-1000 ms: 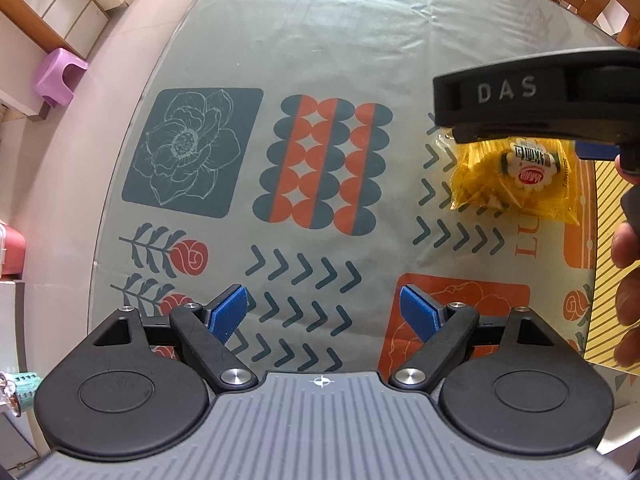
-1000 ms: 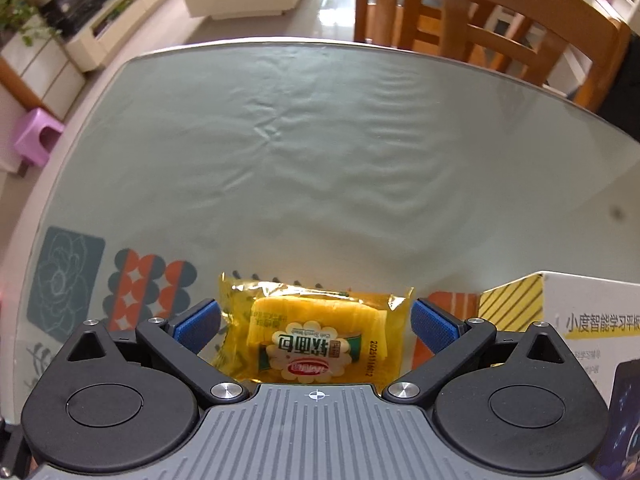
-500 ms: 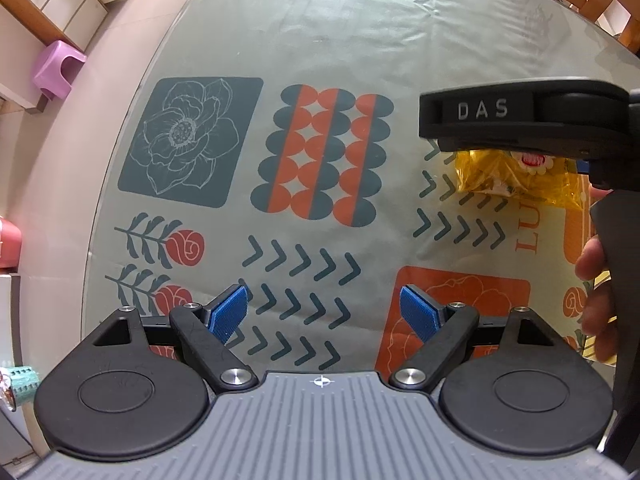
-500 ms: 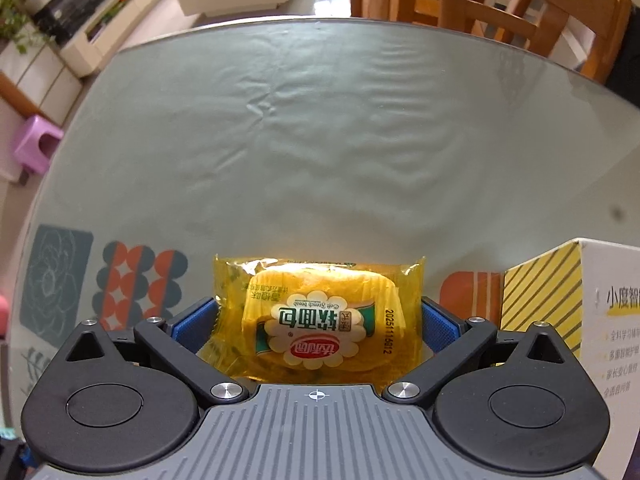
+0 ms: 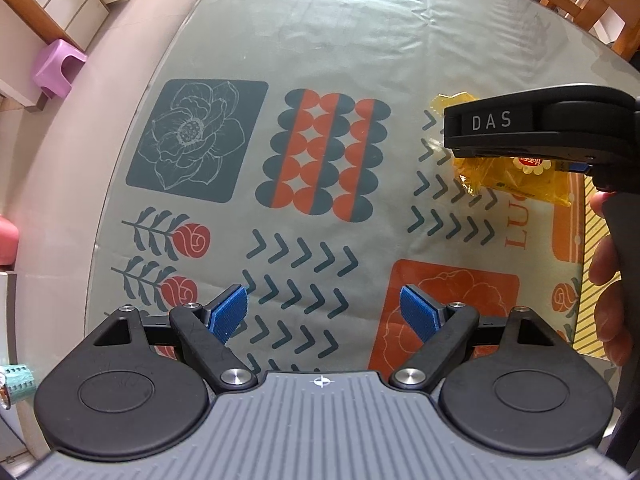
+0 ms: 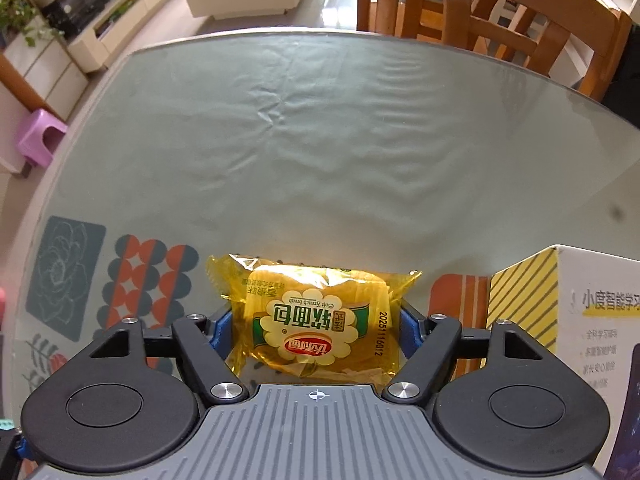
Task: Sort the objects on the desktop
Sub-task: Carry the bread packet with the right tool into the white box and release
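yellow bread packet point(image 6: 316, 324) lies on the table point(image 6: 320, 152) at the near edge of its plain grey part, just beside a white box with yellow stripes point(image 6: 560, 300). right gripper point(image 6: 316, 334) has just been closing and its blue pads press both sides of the packet, crinkling the wrapper. left gripper point(image 5: 326, 314) hangs over the patterned cloth with pads well apart and nothing between them. in the left wrist view a hand point(image 5: 610, 280) grips the right gripper's handle.

A purple stool point(image 6: 40, 140) stands on the pale floor point(image 5: 100, 92); wooden chairs point(image 6: 492, 20) flank the table.
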Action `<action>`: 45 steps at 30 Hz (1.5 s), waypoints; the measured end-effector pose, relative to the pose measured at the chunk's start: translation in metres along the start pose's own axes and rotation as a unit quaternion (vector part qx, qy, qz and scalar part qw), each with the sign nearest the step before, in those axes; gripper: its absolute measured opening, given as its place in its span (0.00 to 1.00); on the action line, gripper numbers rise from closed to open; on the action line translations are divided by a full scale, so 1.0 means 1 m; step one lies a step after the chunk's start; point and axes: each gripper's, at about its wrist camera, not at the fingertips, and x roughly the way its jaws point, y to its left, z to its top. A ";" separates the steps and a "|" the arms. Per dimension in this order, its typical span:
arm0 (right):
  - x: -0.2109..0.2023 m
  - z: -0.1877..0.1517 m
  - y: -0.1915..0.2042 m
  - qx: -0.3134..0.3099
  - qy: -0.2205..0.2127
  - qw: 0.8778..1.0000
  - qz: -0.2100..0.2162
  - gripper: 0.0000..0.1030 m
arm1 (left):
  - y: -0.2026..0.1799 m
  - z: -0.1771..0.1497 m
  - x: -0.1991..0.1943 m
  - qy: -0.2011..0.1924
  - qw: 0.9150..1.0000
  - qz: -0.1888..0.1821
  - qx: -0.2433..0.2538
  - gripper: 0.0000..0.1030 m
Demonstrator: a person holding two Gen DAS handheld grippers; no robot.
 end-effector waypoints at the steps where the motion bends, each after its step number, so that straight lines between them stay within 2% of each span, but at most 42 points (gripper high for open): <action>1: -0.005 -0.001 0.001 -0.002 -0.008 1.000 -0.003 0.71 | 0.000 0.000 -0.001 -0.001 1.000 0.000 0.000 1.00; 9: -0.052 -0.006 0.016 -0.028 -0.065 0.997 -0.022 0.71 | 0.005 -0.008 -0.022 -0.015 1.000 -0.006 -0.010 1.00; 22: -0.117 -0.033 0.008 -0.020 -0.089 0.996 -0.006 0.70 | 0.000 -0.039 -0.078 -0.052 0.999 -0.012 -0.006 1.00; 33: -0.176 -0.085 -0.008 -0.004 -0.108 0.994 -0.003 0.70 | -0.006 -0.074 -0.112 -0.069 0.998 -0.013 -0.004 1.00; 45: -0.209 -0.160 -0.049 0.018 -0.106 0.994 -0.037 0.70 | -0.030 -0.115 -0.122 -0.069 0.996 -0.014 0.049 1.00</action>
